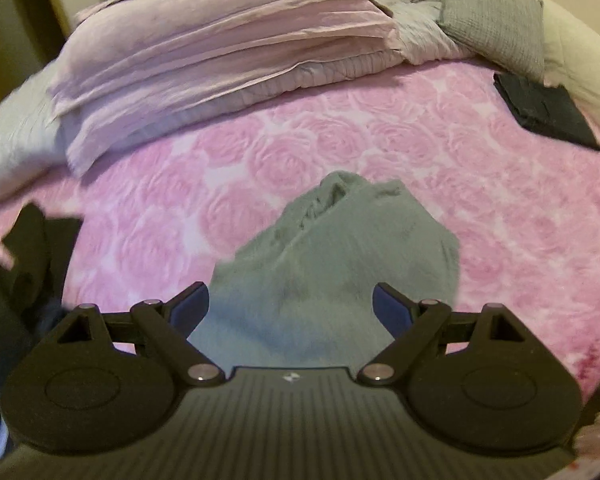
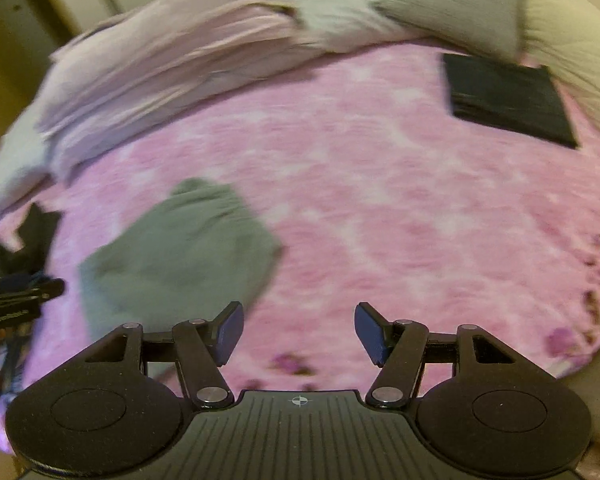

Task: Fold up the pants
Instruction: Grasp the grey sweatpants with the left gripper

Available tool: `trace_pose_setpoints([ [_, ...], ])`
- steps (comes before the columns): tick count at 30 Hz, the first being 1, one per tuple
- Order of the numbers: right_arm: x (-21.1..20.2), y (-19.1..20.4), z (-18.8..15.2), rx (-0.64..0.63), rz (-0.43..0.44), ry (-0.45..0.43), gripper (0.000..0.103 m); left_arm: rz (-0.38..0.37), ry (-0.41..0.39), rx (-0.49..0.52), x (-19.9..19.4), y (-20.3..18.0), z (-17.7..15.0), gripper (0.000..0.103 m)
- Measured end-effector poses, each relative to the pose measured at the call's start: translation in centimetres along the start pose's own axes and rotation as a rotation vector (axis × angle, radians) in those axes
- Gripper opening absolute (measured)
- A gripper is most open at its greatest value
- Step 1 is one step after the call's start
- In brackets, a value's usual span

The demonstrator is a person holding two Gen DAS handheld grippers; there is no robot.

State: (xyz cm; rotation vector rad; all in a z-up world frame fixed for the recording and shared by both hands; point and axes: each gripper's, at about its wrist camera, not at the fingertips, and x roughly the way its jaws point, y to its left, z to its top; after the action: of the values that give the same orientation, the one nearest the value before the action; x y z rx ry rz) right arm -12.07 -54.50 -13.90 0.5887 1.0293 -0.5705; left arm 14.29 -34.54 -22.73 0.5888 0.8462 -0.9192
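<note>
Nearest us, our left gripper hangs wide open over the grey-green fabric pants, gripping nothing. They lie bunched near the pink rose-patterned bedspread's near edge, long axis running toward the far edge. Our right gripper, open and empty, hovers over bare bedspread beside them.

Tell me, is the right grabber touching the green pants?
Apart. In the right wrist view the right gripper stands open over bare pink blanket, and the green pants lie off to its left, clear of both fingers.
</note>
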Motion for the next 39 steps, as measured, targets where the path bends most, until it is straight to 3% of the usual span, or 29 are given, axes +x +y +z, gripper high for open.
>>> trace_pose_setpoints([
  [5,1.2,-6.3,2.1,0.027,-0.107,0.026,0.059,0.033,0.037,0.048,6.9,-0.2,1.4,0.085],
  [7,2.1,-8.2,2.7,0.03,-0.14,0.052,0.059,0.03,0.09,0.052,9.2,-0.1,1.2,0.077],
  [9,3.1,-9.5,3.0,0.032,-0.159,0.076,0.059,-0.011,0.148,0.049,10.9,0.1,0.4,0.062],
  [11,4.3,-10.2,3.1,0.033,-0.161,0.106,0.059,-0.006,0.165,0.072,11.3,0.0,-0.7,0.018],
  [13,5.3,-10.3,2.9,0.026,-0.149,0.137,0.059,-0.03,0.146,0.045,10.1,0.1,-1.8,0.01],
  [17,7.6,-8.7,2.7,-0.037,-0.102,0.182,0.059,-0.104,0.069,-0.08,3.8,-0.1,-5.5,0.009],
  [21,9.6,-6.6,3.5,-0.116,-0.066,0.202,0.059,-0.102,0.093,-0.215,-1.9,-0.4,-11.3,0.008],
  [24,10.9,-4.9,4.5,-0.16,-0.043,0.21,0.059,0.004,0.137,-0.358,-5.0,1.0,-15.3,0.008],
  [30,14.1,-0.3,6.9,-0.288,0.014,0.206,0.059,0.228,0.244,-0.489,-8.0,3.6,-19.4,0.008],
  [39,21.1,12.2,11.2,-0.363,0.253,0.171,0.059,0.282,0.242,-0.602,-7.4,4.3,-19.6,0.008],
])
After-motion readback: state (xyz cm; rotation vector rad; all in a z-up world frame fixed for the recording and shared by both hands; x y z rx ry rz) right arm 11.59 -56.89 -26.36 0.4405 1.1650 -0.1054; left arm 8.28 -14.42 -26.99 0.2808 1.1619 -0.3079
